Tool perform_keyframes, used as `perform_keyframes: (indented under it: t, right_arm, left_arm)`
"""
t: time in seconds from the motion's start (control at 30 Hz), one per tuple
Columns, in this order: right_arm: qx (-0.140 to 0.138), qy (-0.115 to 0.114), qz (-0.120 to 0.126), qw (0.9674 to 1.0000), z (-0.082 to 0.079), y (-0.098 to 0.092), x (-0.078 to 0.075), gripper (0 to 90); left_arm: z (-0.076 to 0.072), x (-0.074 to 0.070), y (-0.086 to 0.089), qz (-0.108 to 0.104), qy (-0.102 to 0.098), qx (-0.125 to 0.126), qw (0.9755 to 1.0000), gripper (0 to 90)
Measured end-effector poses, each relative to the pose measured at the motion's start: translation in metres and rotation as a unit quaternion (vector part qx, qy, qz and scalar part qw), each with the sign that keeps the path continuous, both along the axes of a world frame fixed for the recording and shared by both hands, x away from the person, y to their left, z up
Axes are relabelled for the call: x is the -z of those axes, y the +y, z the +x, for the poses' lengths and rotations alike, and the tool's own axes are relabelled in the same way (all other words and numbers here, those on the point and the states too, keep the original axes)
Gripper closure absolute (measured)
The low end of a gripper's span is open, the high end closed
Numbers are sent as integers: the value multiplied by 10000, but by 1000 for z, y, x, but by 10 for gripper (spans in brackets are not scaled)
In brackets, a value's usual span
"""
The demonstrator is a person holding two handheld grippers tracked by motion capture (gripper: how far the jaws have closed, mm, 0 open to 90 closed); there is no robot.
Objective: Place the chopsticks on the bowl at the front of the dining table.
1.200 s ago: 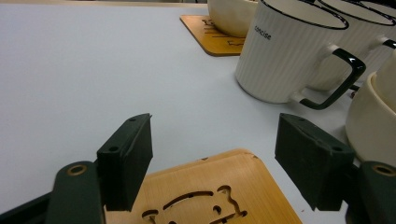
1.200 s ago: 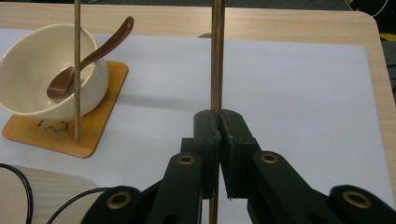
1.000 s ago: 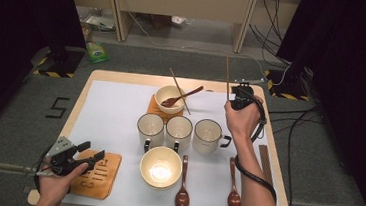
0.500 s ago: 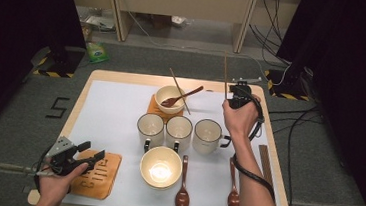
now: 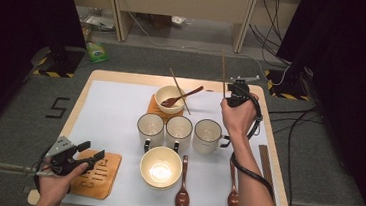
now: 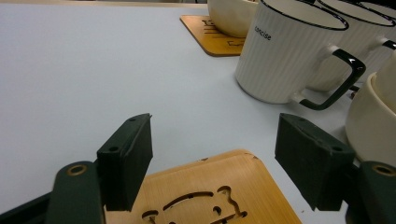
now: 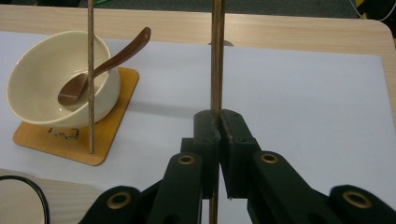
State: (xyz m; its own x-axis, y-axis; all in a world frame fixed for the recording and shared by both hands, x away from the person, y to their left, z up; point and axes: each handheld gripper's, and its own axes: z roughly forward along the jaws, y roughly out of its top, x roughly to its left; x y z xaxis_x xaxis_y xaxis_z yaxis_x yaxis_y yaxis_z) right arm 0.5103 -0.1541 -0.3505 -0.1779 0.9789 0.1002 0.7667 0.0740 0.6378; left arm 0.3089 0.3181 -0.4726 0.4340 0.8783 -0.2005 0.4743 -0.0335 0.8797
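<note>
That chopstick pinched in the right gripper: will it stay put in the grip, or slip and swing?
The chopstick looks like a thin, rigid wooden stick, so it probably won't flex. The right gripper clamps it near one end, with most of its length sticking out, so it may pivot if bumped. It is narrow and smooth-looking, so it could slide lengthwise between the pads.

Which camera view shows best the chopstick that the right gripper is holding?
The right gripper view: the chopstick stands close and sharp, clamped between the right gripper jaws. The high view shows it only small and thin above the hand.
</note>
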Motion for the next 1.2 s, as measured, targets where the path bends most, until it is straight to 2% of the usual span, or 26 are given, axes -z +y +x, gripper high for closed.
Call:
perform_keyframes:
  t: [1.2]
  right_arm:
    - [-100, 27, 2, 9999, 8, 15, 6, 854]
  left_arm:
    - [0, 0, 0, 6, -5, 3, 10000, 268]
